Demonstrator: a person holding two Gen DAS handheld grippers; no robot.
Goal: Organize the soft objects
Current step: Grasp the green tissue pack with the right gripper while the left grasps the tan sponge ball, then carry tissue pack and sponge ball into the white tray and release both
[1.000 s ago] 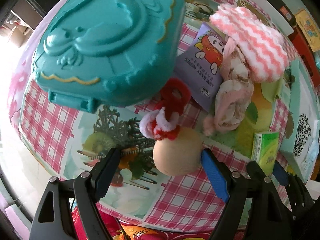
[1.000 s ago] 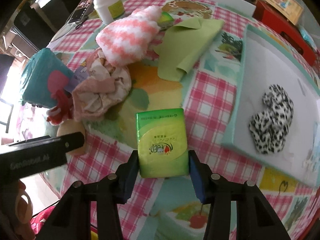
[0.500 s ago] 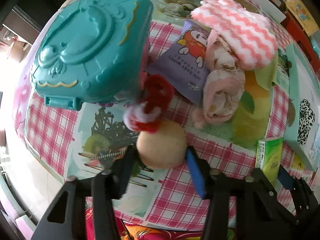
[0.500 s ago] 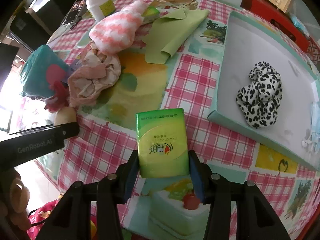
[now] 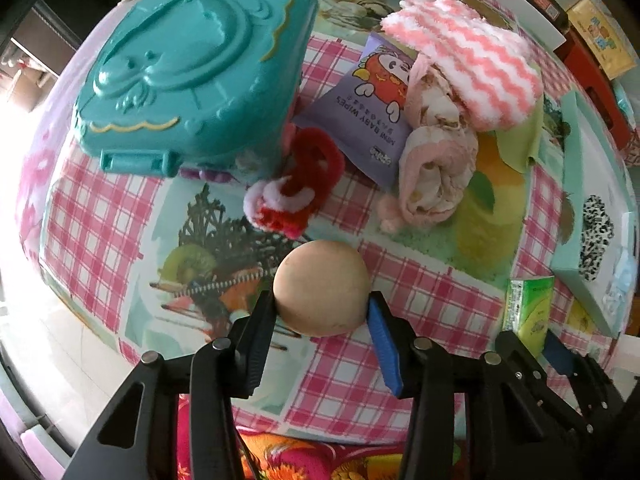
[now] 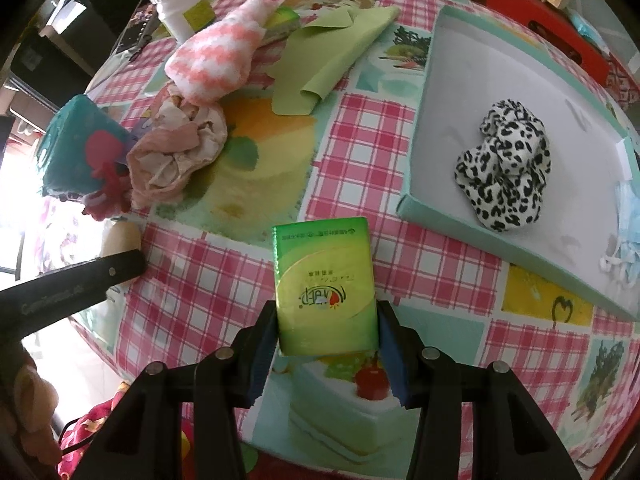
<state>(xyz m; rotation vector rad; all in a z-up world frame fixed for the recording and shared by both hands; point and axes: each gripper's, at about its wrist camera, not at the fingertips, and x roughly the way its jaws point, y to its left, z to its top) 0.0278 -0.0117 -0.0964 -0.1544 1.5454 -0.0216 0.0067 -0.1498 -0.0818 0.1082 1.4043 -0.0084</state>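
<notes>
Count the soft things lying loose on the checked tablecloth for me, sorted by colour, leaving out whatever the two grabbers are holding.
Pink and white: 2, the striped fuzzy sock and the rolled cloth.
Red: 1, the fuzzy scrunchie.
Green: 1, the flat cloth.
Total: 4.
</notes>
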